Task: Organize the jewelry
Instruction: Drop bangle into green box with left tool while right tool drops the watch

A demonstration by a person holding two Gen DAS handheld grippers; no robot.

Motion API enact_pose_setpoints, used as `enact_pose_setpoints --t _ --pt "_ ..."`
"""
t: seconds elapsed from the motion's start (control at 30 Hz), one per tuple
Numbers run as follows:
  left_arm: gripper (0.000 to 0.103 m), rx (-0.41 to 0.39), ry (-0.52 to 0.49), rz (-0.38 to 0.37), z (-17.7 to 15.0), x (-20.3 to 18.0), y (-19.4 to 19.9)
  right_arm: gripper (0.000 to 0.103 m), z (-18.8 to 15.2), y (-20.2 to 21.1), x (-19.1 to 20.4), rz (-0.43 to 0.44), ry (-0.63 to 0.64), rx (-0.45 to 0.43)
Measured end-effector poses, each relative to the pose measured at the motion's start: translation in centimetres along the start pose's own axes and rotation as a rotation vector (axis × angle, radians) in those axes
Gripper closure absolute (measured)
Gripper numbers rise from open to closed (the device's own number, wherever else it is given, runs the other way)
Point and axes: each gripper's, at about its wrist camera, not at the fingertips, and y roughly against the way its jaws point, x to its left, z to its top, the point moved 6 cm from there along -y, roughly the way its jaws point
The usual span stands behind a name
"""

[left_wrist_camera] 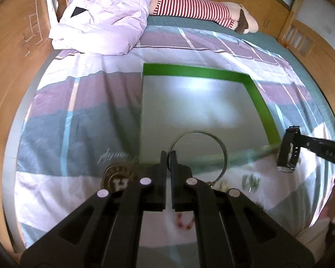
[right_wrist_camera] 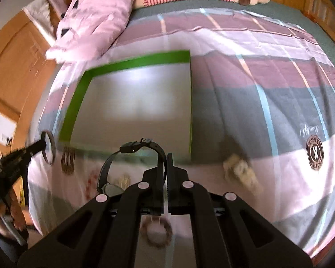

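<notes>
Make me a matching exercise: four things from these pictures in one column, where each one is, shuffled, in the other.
1. metal bangle
2. black watch
3. green-edged tray
4. beaded bracelet

a. flat on the bed cover, nothing in it
b. pinched in the right gripper
c. lying on the cover under the right gripper
d. pinched in the left gripper

Pairs: 1-d, 2-b, 3-a, 4-c

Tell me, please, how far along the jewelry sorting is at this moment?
Nothing looks done: the green-edged tray shows nothing inside. In hand: the left gripper is shut on a silver bangle, and the right gripper on a black watch. Left: both pieces, plus a bead bracelet and blurred small items on the bedspread.
</notes>
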Motion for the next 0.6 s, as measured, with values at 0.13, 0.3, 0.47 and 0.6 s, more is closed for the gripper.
enact_pose_setpoints --t 0.13,0.3,0.47,0.6 --pt "0.101 0.01 0.026 0.01 2.3 -0.5 -2.9 0.101 3.7 -2.5 0.2 -0.048 -0.018 -0.02" --pt "0.101 0.078 0.042 0.033 2.5 -0.2 -7.3 0.101 5.2 -7.3 0.7 -0.105 -0.003 0.05" --pt "0.1 0.172 0.077 0.079 1.4 0.6 -11.2 0.101 4.8 -11.1 0.5 -0.134 -0.018 0.129" --pt "0.096 0.157 0.014 0.09 1.2 0.3 -11.3 0.1 4.8 -11.6 1.1 -0.187 0.033 0.118"
